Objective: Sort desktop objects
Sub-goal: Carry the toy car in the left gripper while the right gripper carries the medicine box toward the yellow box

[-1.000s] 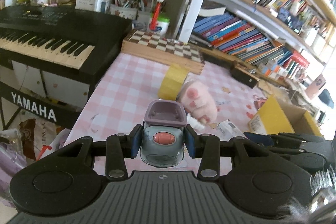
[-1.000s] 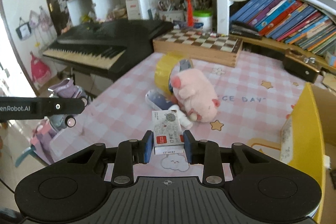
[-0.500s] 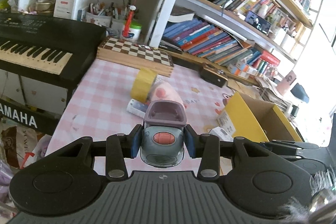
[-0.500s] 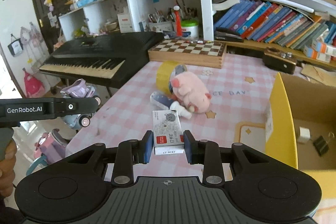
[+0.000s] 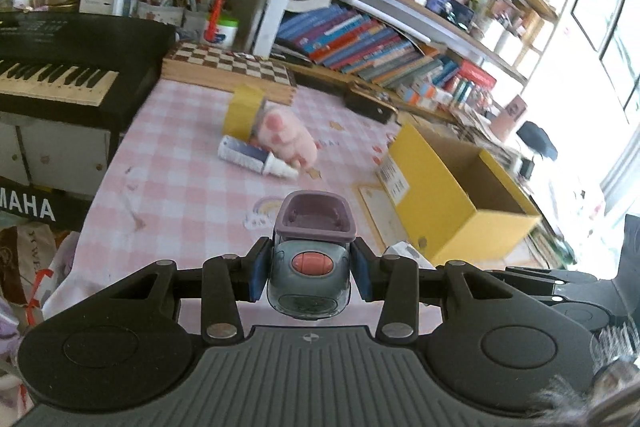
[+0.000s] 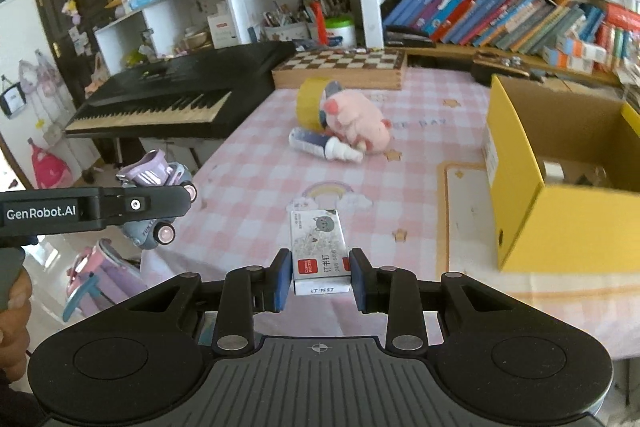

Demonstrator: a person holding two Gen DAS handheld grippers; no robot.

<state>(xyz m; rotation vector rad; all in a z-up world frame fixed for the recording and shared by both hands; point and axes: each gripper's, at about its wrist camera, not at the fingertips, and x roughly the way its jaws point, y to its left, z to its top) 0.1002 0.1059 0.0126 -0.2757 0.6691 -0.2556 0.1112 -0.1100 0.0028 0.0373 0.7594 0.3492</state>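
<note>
Clamping a small grey and purple toy car, the left claw holds it above the near edge of the bench. The right claw is clamped on a white box of staples, also lifted above the bench. A yellow cardboard box stands open on the bench's right side. A pink plush toy, a roll of yellow tape and a white bottle lie touching one another mid-bench.

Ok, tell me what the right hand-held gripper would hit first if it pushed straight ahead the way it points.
Probably the pink checked tablecloth near the rainbow print; the right hand-held gripper, shut on a white staple box, angles downward. Farther along lies the white bottle, though depth is unclear.
</note>
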